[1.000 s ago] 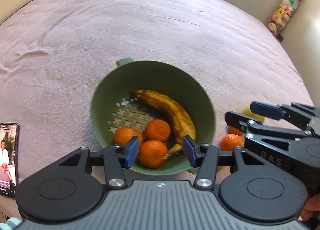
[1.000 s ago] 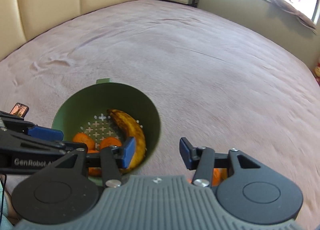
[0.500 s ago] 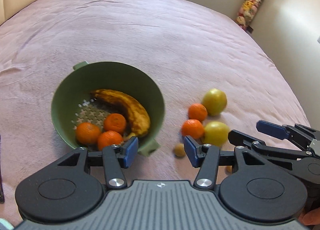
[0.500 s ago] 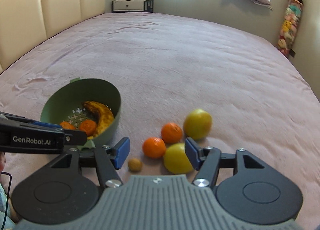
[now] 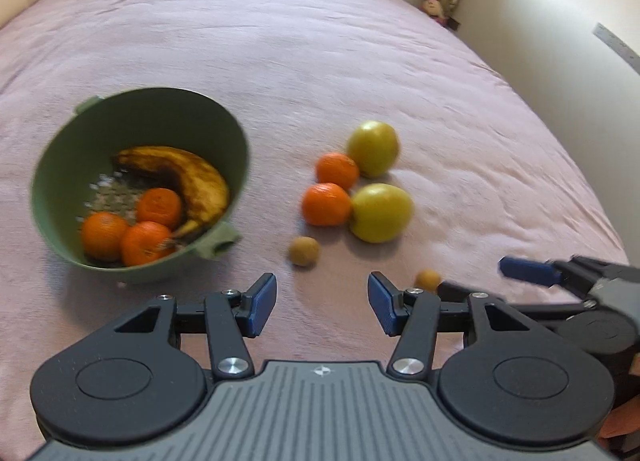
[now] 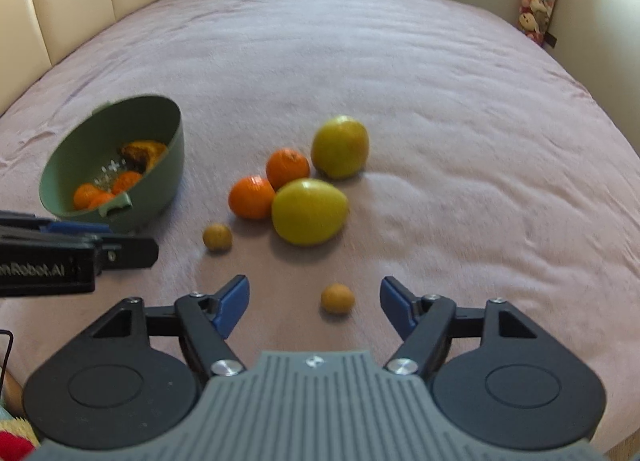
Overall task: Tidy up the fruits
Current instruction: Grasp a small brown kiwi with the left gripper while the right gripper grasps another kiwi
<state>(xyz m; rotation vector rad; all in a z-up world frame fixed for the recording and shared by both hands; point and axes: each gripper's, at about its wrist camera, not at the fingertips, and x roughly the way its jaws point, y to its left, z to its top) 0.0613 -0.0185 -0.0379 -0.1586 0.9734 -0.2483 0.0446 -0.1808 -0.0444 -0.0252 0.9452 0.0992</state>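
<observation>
A: Which fruit is next, and from which side?

B: My guess is the small round tan fruit lying alone on the pink bedspread. In the right wrist view it sits just ahead of the right gripper, between the two blue pads and a touch toward the 1 o'clock side. It is round, so there is no long axis to line up with.

A: And the jaws?

B: On the right they have just been opening and stand wide, touching nothing. The left gripper is half open and empty too.

A: Is the left hand closer to anything?

B: Yes, the other small tan fruit, at 12 o'clock from its jaws, just ahead. The green plastic colander bowl lies at its 10 o'clock, holding a spotted banana and three mandarins.

A: The rest?

B: Two mandarins and two yellow-green apples cluster further out, toward 12 o'clock from the right jaws.
</observation>
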